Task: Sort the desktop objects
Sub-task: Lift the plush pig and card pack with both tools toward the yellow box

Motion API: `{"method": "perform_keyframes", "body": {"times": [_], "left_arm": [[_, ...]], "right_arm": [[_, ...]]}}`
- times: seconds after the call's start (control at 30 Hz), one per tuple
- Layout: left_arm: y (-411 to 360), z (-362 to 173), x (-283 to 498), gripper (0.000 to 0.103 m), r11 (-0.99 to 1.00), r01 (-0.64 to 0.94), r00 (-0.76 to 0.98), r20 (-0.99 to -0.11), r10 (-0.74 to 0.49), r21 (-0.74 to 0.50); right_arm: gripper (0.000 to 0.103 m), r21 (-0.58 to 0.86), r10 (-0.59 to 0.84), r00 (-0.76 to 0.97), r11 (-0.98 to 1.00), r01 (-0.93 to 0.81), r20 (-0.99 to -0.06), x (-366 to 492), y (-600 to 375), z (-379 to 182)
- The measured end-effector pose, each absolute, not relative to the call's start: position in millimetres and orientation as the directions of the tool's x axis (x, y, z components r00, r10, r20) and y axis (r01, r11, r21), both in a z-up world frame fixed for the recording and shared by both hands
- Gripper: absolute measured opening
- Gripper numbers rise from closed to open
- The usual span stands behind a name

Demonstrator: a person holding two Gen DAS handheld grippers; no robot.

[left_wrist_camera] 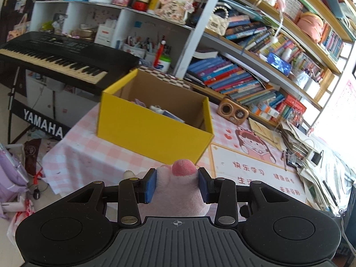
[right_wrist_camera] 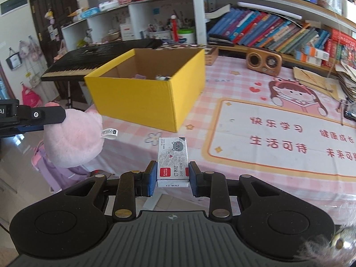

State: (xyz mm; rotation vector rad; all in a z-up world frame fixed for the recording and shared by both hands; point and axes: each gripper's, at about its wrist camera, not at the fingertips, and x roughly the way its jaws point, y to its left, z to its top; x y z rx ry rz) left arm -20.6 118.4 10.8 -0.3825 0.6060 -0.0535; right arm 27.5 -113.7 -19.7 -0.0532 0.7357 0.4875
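Plush pig (left_wrist_camera: 175,187) and staple box (right_wrist_camera: 172,162) gripped, yellow box (right_wrist_camera: 146,95) ahead.

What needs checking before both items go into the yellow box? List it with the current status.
1. Left gripper shut on the pink plush toy: ok.
2. Right gripper shut on the staple box: ok, a pad on each side.
3. Yellow box open at the top: ok.
4. Room left inside: ok, only a few small items lie on the bottom.
5. Plush toy clear of the table: ok, the right view shows it hanging off the table's edge, in the air.
6. Staple box lifted off the table: cannot tell, since its underside is hidden.
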Motion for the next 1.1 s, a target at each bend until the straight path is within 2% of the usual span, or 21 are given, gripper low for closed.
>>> {"method": "perform_keyframes", "body": {"times": [0.53, 1.1], "left_arm": [[154, 19, -33, 0.038, 0.918, -0.148, 0.848, -0.524, -0.073, -0.367], [161, 38, 10, 0.038, 0.918, -0.138, 0.879, -0.473, -0.059, -0.372]], "right_arm": [[0.028, 0.114, 0.488, 0.589, 0.823, -0.557, -0.645, 29, -65, -14], [0.028, 0.105, 0.546, 0.603, 0.786, -0.61, -0.581, 73, -42, 17]]}}
